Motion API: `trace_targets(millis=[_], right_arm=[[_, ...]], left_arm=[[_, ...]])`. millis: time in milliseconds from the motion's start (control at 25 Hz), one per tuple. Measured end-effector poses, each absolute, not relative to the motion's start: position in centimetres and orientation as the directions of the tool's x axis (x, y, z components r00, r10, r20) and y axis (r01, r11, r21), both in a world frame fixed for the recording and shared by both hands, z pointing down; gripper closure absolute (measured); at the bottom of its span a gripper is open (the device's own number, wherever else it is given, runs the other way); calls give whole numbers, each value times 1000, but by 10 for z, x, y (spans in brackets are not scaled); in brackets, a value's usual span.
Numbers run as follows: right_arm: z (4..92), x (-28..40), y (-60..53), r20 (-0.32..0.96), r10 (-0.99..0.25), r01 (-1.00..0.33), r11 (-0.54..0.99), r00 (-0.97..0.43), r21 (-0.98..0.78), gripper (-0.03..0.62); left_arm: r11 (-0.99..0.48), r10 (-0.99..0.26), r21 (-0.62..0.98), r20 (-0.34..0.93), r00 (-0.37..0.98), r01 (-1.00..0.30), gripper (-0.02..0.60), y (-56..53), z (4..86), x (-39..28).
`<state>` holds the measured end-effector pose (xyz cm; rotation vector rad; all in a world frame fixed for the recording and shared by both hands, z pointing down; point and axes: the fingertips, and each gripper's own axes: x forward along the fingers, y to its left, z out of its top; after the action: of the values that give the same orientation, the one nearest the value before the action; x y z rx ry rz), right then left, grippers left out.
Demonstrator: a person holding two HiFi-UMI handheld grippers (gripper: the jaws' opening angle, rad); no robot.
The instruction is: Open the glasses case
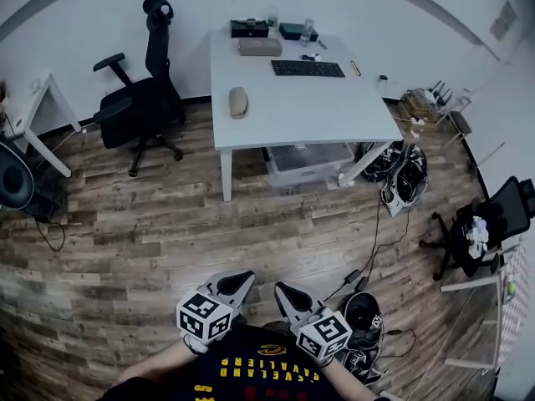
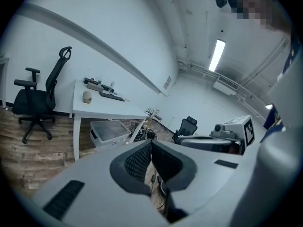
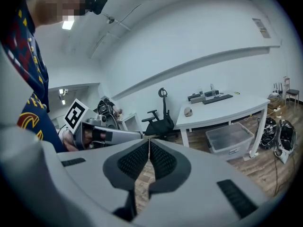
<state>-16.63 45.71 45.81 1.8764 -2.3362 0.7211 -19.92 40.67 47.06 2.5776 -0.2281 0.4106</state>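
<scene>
Glasses case (image 1: 239,102) on white table (image 1: 318,111)

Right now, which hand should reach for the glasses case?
Probably left: the glasses case lies straight ahead of the left gripper, while the right gripper sits further aside. Both are far off, jaws shut.

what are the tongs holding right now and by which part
Nothing is held: the left tongs and the right tongs are both shut with nothing between them, well short of the white table.

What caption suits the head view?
Left hand-held gripper and right hand-held gripper, shut and empty, far from the desk bearing the glasses case.
</scene>
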Motion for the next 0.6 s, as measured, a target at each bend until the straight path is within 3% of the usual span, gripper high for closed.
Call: trace_targets(millis=[600], right_arm=[[466,-141,365,362,-871,-919,214,-334,-332,574]], left_arm=[[-805,-174,493,334,926,-329,569,317,480,-185]])
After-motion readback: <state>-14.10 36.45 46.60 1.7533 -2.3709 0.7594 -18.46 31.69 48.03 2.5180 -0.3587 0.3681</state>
